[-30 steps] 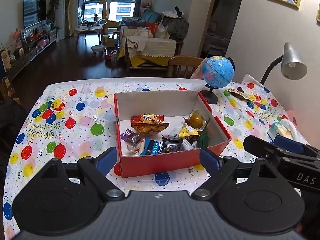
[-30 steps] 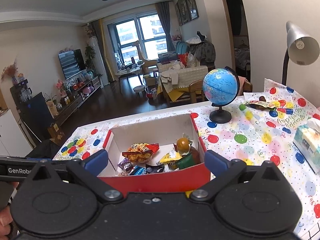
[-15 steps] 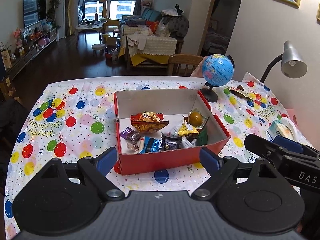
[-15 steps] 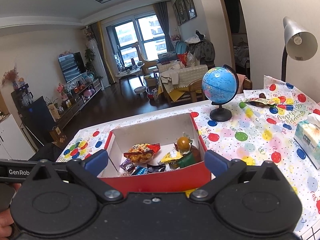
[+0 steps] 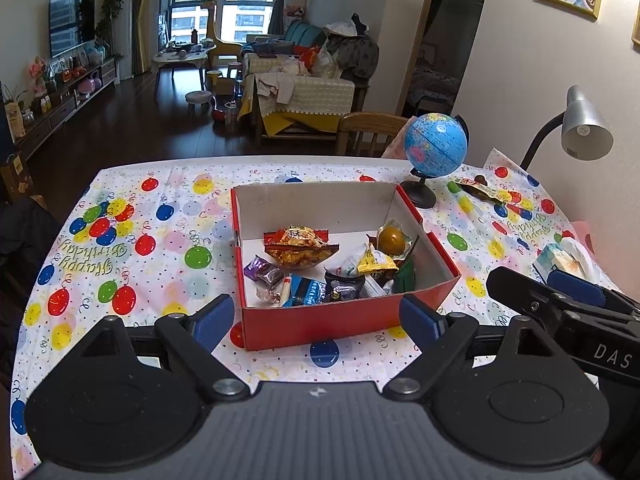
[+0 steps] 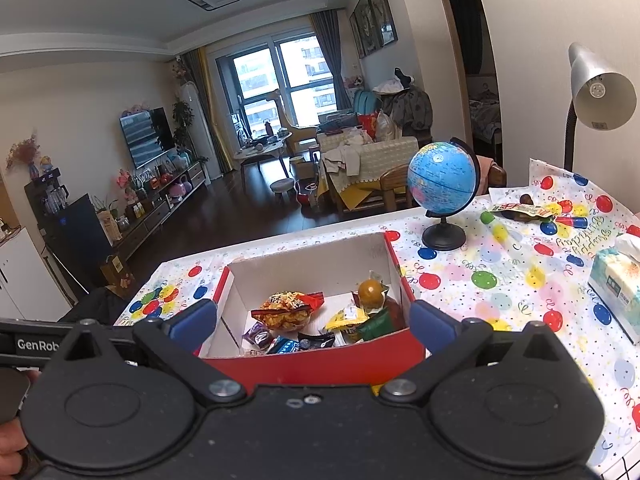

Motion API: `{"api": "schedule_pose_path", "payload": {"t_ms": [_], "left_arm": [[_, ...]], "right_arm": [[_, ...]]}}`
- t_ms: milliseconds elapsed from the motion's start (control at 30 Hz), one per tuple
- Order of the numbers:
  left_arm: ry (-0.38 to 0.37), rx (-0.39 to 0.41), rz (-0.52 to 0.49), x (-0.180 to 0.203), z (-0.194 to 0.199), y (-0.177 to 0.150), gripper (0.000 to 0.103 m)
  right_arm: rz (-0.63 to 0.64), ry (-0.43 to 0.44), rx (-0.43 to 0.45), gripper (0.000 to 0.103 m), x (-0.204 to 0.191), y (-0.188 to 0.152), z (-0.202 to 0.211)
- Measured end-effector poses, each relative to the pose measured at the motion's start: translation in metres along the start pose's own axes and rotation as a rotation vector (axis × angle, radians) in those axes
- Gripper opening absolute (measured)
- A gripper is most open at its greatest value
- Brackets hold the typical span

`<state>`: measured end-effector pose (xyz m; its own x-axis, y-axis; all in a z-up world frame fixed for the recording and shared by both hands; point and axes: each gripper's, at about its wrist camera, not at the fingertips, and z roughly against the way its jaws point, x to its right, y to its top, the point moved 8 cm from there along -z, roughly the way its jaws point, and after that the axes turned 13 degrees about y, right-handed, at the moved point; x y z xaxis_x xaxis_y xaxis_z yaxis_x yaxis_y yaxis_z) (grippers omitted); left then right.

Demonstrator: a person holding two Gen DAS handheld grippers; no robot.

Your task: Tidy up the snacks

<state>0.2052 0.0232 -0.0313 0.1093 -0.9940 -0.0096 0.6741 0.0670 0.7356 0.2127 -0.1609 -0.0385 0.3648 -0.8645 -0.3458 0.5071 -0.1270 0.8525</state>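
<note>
A table (image 5: 168, 216) under a balloon-print birthday cloth fills the foreground, with a living room behind it.

Nearest me, my left gripper (image 5: 316, 320) stands with its blue pads spread wide and nothing between them. The red box (image 5: 320, 324) of snacks sits just beyond those tips, a strip of cloth showing between, its near wall spanning most of the gap between my pads. My right gripper (image 6: 314, 324) is likewise spread wide and empty; there the box (image 6: 316, 364) comes right up between the tips, and I cannot tell whether it touches them.

The box's long axis runs away from me, its open top facing up. Inside, an orange-and-red chip bag (image 5: 300, 246) lies crosswise near the middle, a purple wrapper (image 5: 262, 272) and a blue packet (image 5: 308, 290) crowd the near wall, and a round orange sweet (image 5: 390, 238) in clear wrap sits toward the right wall.

The left view alone shows my other gripper reaching in from the right edge, and the cloth's left half. The right view alone shows the tissue pack (image 6: 616, 288) whole, the ceiling, and part of my hand (image 6: 12, 440) at the lower left.

Beyond the box stand a blue globe (image 5: 436, 146), a loose snack wrapper (image 5: 478, 190) and a grey desk lamp (image 5: 584, 130).
</note>
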Motion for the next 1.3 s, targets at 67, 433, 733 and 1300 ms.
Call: {"api": "schedule_pose_path", "payload": {"t_ms": [67, 433, 733, 1300], "left_arm": [[0.003, 0.006, -0.002, 0.000, 0.002, 0.000, 0.090], [0.015, 0.026, -0.004, -0.001, 0.008, 0.001, 0.090], [0.018, 0.037, -0.011, 0.000, 0.012, 0.001, 0.090], [0.015, 0.039, -0.013, -0.002, 0.014, 0.000, 0.090]], "right_arm": [[0.002, -0.002, 0.001, 0.103, -0.001, 0.000, 0.000], [-0.001, -0.017, 0.000, 0.103, 0.000, 0.001, 0.002], [-0.004, -0.019, -0.005, 0.103, -0.001, -0.001, 0.003], [-0.009, -0.024, -0.011, 0.103, -0.004, -0.005, 0.001]]}}
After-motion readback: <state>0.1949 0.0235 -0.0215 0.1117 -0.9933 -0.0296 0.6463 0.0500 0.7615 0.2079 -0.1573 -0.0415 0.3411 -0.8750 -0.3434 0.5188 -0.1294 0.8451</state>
